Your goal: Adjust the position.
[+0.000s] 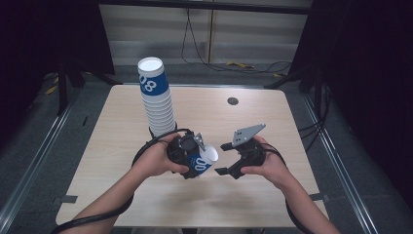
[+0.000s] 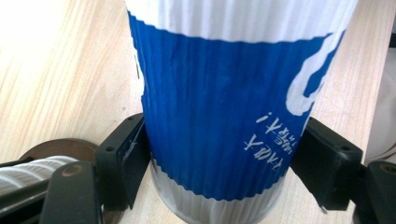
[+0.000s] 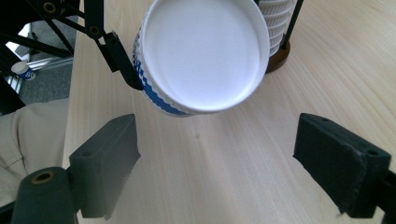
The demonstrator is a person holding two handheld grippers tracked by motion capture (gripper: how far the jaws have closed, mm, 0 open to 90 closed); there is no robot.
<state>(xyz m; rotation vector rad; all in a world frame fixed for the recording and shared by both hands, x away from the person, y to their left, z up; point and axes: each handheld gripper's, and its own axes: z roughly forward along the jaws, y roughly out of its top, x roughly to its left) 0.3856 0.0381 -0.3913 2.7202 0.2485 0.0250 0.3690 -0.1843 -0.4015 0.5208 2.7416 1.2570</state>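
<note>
Left gripper (image 1: 191, 157) is clamped on a blue-and-white paper cup (image 1: 203, 159), held tilted above the desk (image 1: 272, 122) near its front edge, mouth facing the right gripper (image 1: 228, 158). That gripper is wide open and empty, apparently ready to receive it. Cup stack (image 1: 156, 97) stands behind.

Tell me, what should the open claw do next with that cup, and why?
Probably ease the right claw forward around the paper cup. The left claw is clamped on the cup's blue sleeve, its white opening faces the right claw, and the right claw's jaws stand wide apart, short of the rim. That looks like a handover, away from the cup stack.
</note>
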